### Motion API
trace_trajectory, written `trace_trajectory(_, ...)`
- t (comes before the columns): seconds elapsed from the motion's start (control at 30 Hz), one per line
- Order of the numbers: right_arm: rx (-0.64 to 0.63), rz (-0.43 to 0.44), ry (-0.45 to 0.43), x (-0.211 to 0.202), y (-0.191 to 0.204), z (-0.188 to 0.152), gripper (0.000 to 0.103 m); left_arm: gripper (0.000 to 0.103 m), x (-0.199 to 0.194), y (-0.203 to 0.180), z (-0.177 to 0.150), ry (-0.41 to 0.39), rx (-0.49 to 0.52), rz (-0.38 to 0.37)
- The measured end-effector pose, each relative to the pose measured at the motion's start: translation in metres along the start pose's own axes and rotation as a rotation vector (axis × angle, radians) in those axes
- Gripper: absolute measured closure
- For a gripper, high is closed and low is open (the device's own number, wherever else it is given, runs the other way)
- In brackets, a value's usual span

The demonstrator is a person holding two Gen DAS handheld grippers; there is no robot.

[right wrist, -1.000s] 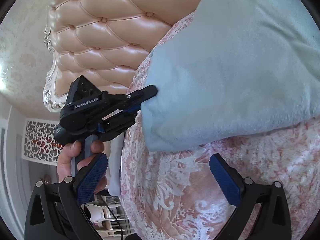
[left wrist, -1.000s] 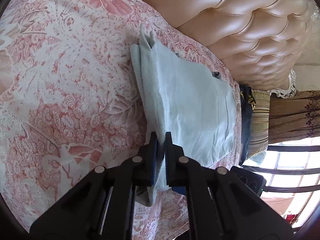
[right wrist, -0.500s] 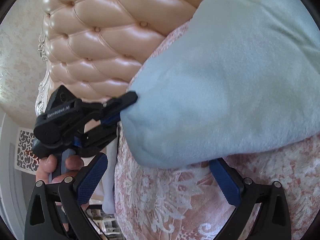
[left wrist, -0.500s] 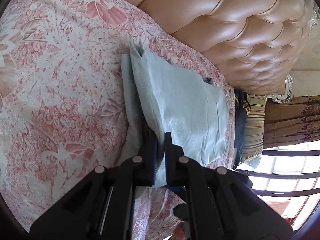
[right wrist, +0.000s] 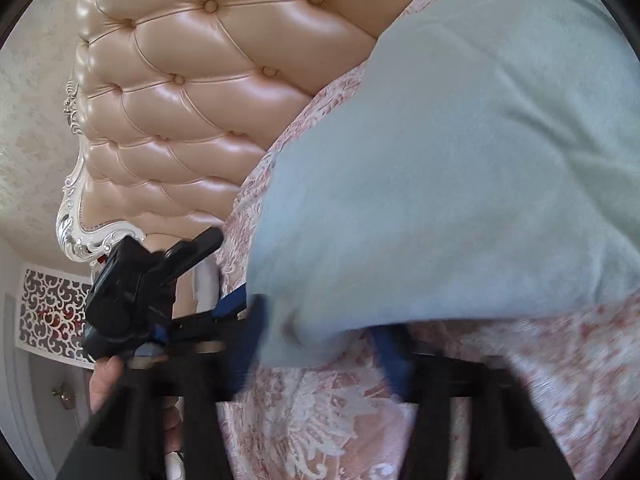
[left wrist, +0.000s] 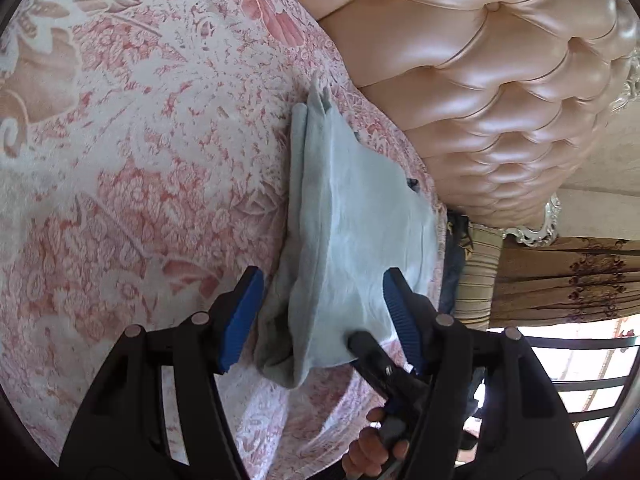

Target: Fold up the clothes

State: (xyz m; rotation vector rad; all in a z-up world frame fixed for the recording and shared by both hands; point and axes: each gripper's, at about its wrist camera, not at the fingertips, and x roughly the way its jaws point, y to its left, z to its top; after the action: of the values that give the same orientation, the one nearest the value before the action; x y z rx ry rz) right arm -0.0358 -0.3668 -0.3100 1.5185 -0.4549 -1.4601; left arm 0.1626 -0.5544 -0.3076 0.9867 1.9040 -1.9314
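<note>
Cloth first, from the left wrist view: a pale blue folded garment (left wrist: pixel 352 220) lies on the pink floral bedspread (left wrist: pixel 140 160), running from near the tufted peach headboard (left wrist: pixel 500 100) down toward the camera; its near end sits bunched between the blue pads of the left tongs (left wrist: pixel 322 314), and those jaws are opening, pads standing clear of the fabric on both sides, nothing pinched; at the garment's near right corner the tip of the right tongs (left wrist: pixel 360 344) pokes in against the cloth, with a hand (left wrist: pixel 372 448) on its handle below; off to the right, a striped cushion (left wrist: pixel 480 280), a brown patterned curtain (left wrist: pixel 568 280) and a barred window (left wrist: pixel 580 380); over to the right wrist view now, blurred with motion: the garment (right wrist: pixel 460 160) fills the upper right, its rounded corner hanging low over the bedspread (right wrist: pixel 320 420); the right tongs (right wrist: pixel 320 344) are closing, the corner of the cloth lying between the smeared blue pads; whether they already press on it I cannot tell; at left the left tongs (right wrist: pixel 224 276) show from the side, jaws parted, just beside the garment's edge, held by a hand (right wrist: pixel 104 384); behind them, the headboard (right wrist: pixel 200 100) with its silver carved trim (right wrist: pixel 76 216).
</note>
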Motion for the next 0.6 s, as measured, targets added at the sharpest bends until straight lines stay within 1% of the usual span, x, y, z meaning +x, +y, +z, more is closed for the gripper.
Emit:
trace_trajectory(0.03, -0.001, 0.014, -0.006, -0.003, 0.0, 0.003, 0.079, 0.038, -0.003, 0.003, -0.003, -0.004, -0.014, -0.01)
trace_trajectory(0.1, 0.002, 0.036, -0.008, -0.005, 0.001, 0.009, 0.085, 0.038, -0.01, 0.013, -0.011, -0.011, -0.081, -0.057)
trace_trajectory(0.17, 0.025, 0.052, -0.012, -0.007, 0.004, 0.016, 0.087, 0.038, -0.017, 0.024, -0.021, -0.031, -0.146, -0.114)
trace_trajectory(0.23, 0.068, 0.085, -0.013, -0.007, 0.006, 0.022, 0.087, 0.033, -0.021, 0.034, -0.03, -0.046, -0.211, -0.173)
trace_trajectory(0.3, 0.092, 0.11, -0.015, -0.01, 0.007, 0.028, 0.087, 0.03, -0.014, 0.043, -0.04, -0.031, -0.282, -0.246)
trace_trajectory(0.33, 0.097, 0.12, -0.015, -0.011, 0.009, 0.031, 0.087, 0.029, -0.011, 0.047, -0.043, -0.025, -0.313, -0.282)
trace_trajectory(0.43, 0.118, 0.137, -0.012, -0.016, 0.011, 0.038, 0.087, 0.023, -0.001, 0.051, -0.044, -0.023, -0.381, -0.386)
trace_trajectory(0.47, 0.124, 0.141, -0.01, -0.017, 0.011, 0.039, 0.087, 0.02, 0.004, 0.05, -0.039, -0.024, -0.391, -0.399)
trace_trajectory(0.53, 0.113, 0.13, -0.007, -0.019, 0.014, 0.04, 0.087, 0.019, 0.014, 0.049, -0.028, -0.026, -0.41, -0.424)
trace_trajectory(0.57, 0.115, 0.129, -0.004, -0.019, 0.014, 0.04, 0.087, 0.019, 0.018, 0.049, -0.022, -0.024, -0.412, -0.428)
trace_trajectory(0.6, 0.116, 0.129, -0.002, -0.02, 0.014, 0.04, 0.087, 0.018, 0.02, 0.049, -0.016, -0.015, -0.405, -0.414)
